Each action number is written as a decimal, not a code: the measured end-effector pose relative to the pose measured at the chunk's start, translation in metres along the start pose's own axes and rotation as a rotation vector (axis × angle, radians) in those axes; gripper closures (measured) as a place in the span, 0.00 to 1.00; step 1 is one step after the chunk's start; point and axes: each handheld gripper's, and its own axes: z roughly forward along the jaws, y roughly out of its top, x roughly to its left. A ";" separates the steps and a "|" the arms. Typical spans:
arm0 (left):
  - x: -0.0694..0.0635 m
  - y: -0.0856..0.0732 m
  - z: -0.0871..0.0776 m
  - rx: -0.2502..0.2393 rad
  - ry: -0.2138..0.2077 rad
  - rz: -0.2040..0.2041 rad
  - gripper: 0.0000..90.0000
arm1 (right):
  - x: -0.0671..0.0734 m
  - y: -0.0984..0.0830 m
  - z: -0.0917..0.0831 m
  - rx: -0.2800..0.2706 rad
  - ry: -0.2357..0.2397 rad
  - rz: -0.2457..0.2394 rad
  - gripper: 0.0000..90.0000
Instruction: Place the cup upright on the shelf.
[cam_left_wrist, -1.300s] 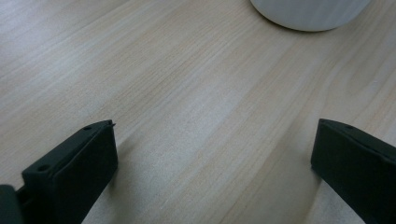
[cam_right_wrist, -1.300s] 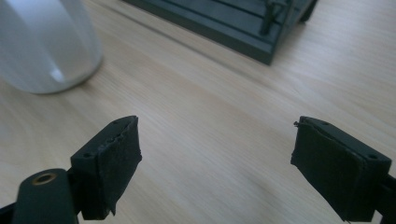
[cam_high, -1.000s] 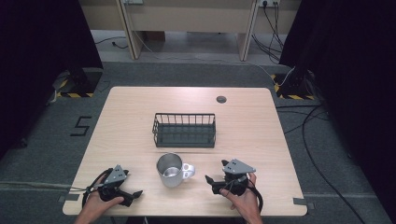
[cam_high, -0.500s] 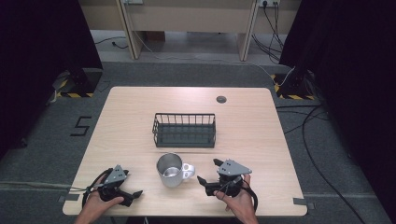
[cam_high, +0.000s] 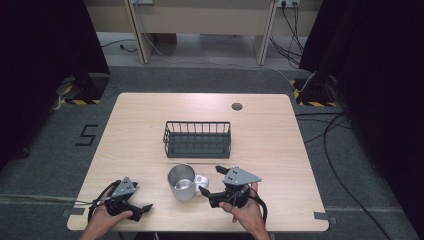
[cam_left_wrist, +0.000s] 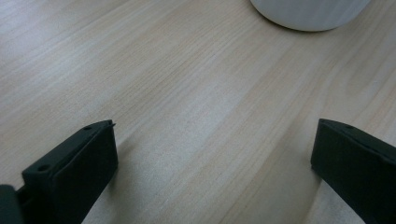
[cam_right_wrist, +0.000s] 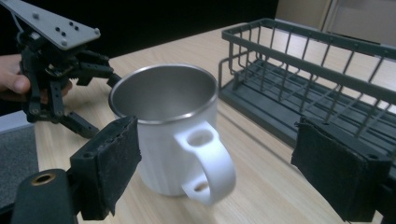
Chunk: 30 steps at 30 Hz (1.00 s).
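A white mug (cam_high: 182, 183) with a steel inside stands upright near the table's front edge, its handle (cam_high: 201, 179) pointing right. My right gripper (cam_high: 210, 182) is open just right of it, jaws aimed at the handle. In the right gripper view the handle (cam_right_wrist: 208, 163) sits between the wide-apart pads (cam_right_wrist: 116, 163) without touching them, and the right gripper (cam_right_wrist: 226, 172) holds nothing. My left gripper (cam_high: 142, 197) rests open at the front left, a short way from the mug. In the left gripper view it (cam_left_wrist: 215, 154) is over bare wood, the mug's base (cam_left_wrist: 308, 11) ahead.
A dark wire basket (cam_high: 197, 147) stands empty behind the mug at mid-table, and it is close on the right in the right gripper view (cam_right_wrist: 303, 79). A round grommet (cam_high: 237, 106) sits near the far edge. The wooden table (cam_high: 140, 125) is bounded by grey floor with cables.
My right gripper has slid left toward the mug, bringing its open jaws to either side of the handle. The left gripper and mug have stayed put.
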 end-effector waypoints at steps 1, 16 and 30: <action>0.000 0.000 0.000 0.000 0.000 0.000 0.00 | 0.000 0.000 0.000 0.000 0.000 0.000 0.17; 0.000 0.000 0.000 0.001 -0.001 0.001 0.00 | 0.014 0.011 0.034 0.012 0.053 -0.041 0.17; 0.000 0.000 0.000 0.001 -0.001 0.001 0.00 | 0.021 0.013 0.053 0.029 0.093 -0.052 0.16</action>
